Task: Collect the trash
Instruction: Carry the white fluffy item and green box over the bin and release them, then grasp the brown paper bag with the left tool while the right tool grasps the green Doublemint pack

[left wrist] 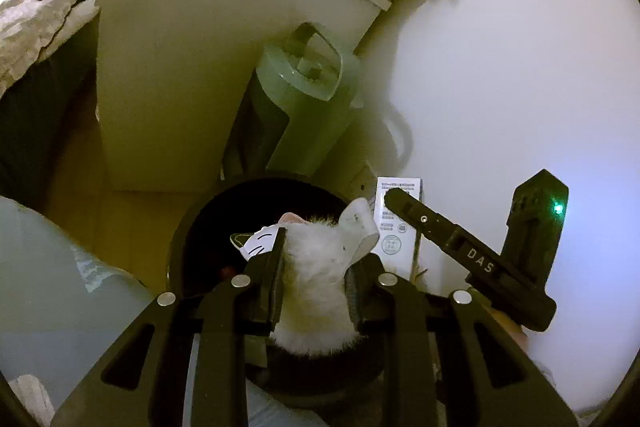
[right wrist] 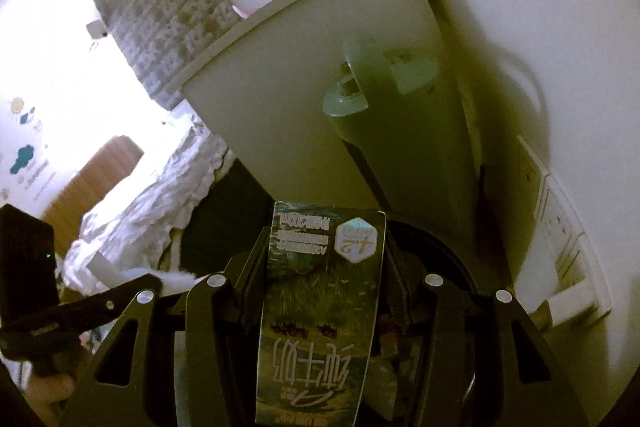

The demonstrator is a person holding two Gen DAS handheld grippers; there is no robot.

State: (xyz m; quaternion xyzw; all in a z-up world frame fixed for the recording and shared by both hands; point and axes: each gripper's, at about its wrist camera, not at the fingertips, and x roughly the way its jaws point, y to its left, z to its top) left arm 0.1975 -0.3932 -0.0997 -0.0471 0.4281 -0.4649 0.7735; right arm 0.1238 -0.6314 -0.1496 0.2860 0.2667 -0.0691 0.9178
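The left gripper (left wrist: pixel 316 259) is clamped on a white furry sock (left wrist: pixel 316 291) with a cat-face cuff, its jaws narrowed onto the soft bulk. It holds the sock right over the dark round mouth of the bin (left wrist: pixel 192 227), presumably so that letting go drops it straight in. The grip sits mid-body, leaving the cuff and toe end free to flop forward past the fingertips.

The right gripper (right wrist: pixel 324 267) holds a milk carton (right wrist: pixel 320 307) upside down, jaws set about as wide as the carton's body and pressing its sides. In the left view the carton (left wrist: pixel 398 223) shows just to the right of the sock, at the bin's right edge, with the right tool beside it. Part of the bin rim (right wrist: pixel 452 255) shows beyond the carton, and some crumpled rubbish seems to lie inside, though it is dim.

Both pieces of trash hang side by side above the opening, near the wall. The bin stands on the floor in front of a pale cabinet (left wrist: pixel 192 67) and a green fan-like appliance (left wrist: pixel 304 91), a corner spot that keeps it out of the way. Far left lies a bed with rumpled bedding (right wrist: pixel 152 195).

My judgement: release is the step in hand, and the carton needs to be a little further over the mouth.
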